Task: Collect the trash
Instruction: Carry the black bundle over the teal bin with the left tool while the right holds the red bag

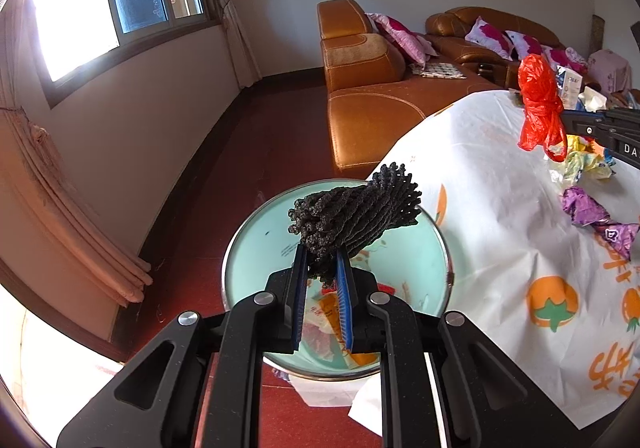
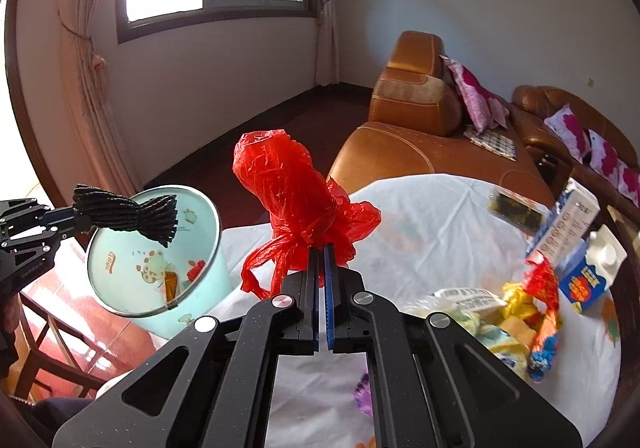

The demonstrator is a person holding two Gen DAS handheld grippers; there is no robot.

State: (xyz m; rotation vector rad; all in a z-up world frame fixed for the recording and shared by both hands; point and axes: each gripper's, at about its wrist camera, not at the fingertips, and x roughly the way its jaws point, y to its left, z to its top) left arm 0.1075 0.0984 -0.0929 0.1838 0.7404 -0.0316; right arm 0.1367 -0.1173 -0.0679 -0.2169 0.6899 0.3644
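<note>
**Both grippers hold trash beside the mint bin**

Left to right in the right wrist view: at nine o'clock, the left gripper [image 2: 76, 222] is clamped on a black knitted bundle [image 2: 128, 214], holding it over the open mouth of a mint-green trash bin [image 2: 200, 280]. The bin tilts toward the camera; cartoon animals and small red writing, too small to read, mark its inner wall, and wrappers lie inside. At centre, the right gripper [image 2: 322, 260] has its jaws pressed together on the knotted neck of a red plastic bag [image 2: 288, 184], which stands up above the white tablecloth [image 2: 432, 232]. At three o'clock lie crumpled wrappers [image 2: 516, 312], a white-and-blue carton [image 2: 568, 224] with unreadable print, and a blue milk carton [image 2: 592, 272].

Seen from the left wrist, the bundle hangs over the bin at six o'clock; the tablecloth shows orange fruit and orange Chinese characters at four o'clock, and the other gripper at three o'clock bears the letters "DA".
</note>
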